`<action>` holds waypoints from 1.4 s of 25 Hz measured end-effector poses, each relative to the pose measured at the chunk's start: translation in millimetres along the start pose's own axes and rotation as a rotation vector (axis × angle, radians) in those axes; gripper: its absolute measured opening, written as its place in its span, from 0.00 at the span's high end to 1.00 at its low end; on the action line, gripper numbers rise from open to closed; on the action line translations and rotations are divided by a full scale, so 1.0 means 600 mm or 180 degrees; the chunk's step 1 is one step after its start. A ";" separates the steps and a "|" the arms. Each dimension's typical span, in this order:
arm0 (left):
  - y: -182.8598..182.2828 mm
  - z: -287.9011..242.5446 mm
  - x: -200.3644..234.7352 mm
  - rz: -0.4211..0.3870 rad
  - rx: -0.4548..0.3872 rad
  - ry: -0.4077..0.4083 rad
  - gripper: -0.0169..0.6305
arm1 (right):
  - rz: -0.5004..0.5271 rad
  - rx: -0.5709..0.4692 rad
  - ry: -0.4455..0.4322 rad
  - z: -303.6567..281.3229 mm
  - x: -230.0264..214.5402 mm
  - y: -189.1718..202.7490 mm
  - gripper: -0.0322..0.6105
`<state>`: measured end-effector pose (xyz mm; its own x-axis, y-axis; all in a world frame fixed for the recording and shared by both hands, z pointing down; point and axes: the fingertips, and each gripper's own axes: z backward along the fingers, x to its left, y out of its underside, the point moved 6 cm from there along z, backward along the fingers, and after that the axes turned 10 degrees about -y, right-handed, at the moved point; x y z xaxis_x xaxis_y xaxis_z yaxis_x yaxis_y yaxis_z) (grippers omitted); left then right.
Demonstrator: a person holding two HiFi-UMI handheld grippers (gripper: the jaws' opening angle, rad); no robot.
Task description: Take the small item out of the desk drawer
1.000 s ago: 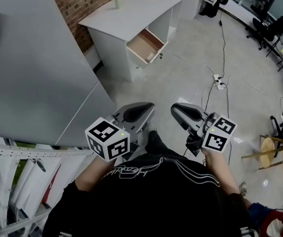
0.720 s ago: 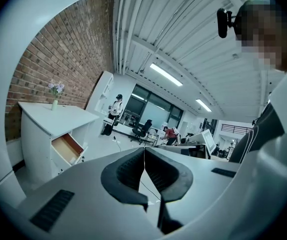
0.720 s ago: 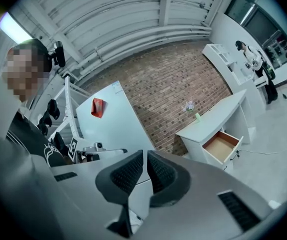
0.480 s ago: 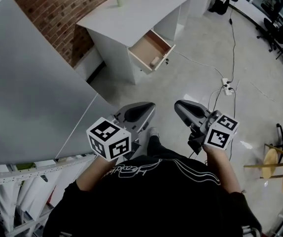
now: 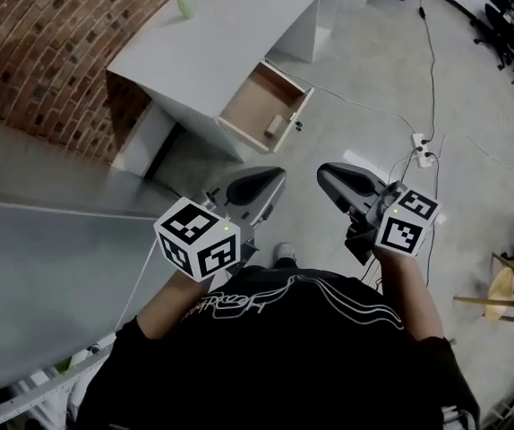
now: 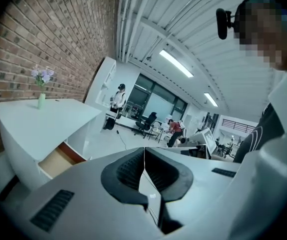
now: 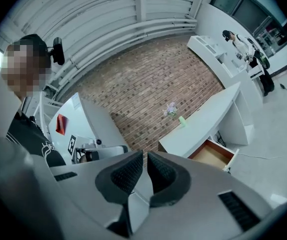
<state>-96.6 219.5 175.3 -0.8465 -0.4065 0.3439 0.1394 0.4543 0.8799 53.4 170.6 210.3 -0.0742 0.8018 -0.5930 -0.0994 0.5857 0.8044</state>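
1. Our left gripper (image 6: 144, 158) has its fingers (image 6: 126, 171) clenched together, empty.
2. Our right gripper (image 7: 144, 165) has its fingers (image 7: 127, 174) all but closed, empty.
3. The small item (image 5: 275, 125) lies in the open drawer (image 5: 246, 95) near its front edge, below the desk (image 5: 230, 34).

Open-plan office: white desk (image 5: 230, 25) with an open drawer (image 5: 259, 106) against a brick wall (image 5: 33, 52), swivel chairs (image 5: 512, 38) at the far edge of the concrete floor (image 5: 364, 79). Power strip (image 5: 423, 148) and cables trailing across that floor. Overhead, exposed pipes (image 6: 131, 14) and strip lights (image 6: 176, 64); farther back, glass partitions (image 6: 156, 104) and people (image 6: 175, 128) at workstations.
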 end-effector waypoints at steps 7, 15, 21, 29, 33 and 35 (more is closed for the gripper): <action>0.010 -0.078 0.050 0.0036 0.0188 0.0012 0.94 | -0.0091 -0.0102 0.0139 0.003 -0.072 -0.011 0.86; 0.004 -0.176 0.134 0.0067 0.0467 0.0053 0.94 | -0.0286 -0.0201 0.0363 -0.014 -0.166 -0.037 0.86; -0.015 -0.295 0.229 0.0083 0.0569 0.0048 0.94 | -0.0509 -0.0205 0.0542 -0.027 -0.277 -0.061 0.86; 0.022 -0.456 0.381 0.0087 0.0947 -0.0163 0.94 | -0.0836 -0.0194 0.0657 -0.064 -0.435 -0.069 0.86; 0.071 -0.535 0.442 0.0073 0.1173 -0.0250 0.94 | -0.0969 -0.0198 0.0722 -0.073 -0.500 -0.060 0.86; 0.095 -0.568 0.472 0.0127 0.1267 -0.0288 0.93 | -0.1063 -0.0221 0.0768 -0.072 -0.526 -0.051 0.86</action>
<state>-153.2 -139.8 434.4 -0.8887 -0.3190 0.3293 -0.0217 0.7467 0.6648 37.2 -105.2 371.2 -0.2561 0.5136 -0.8189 -0.2235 0.7928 0.5671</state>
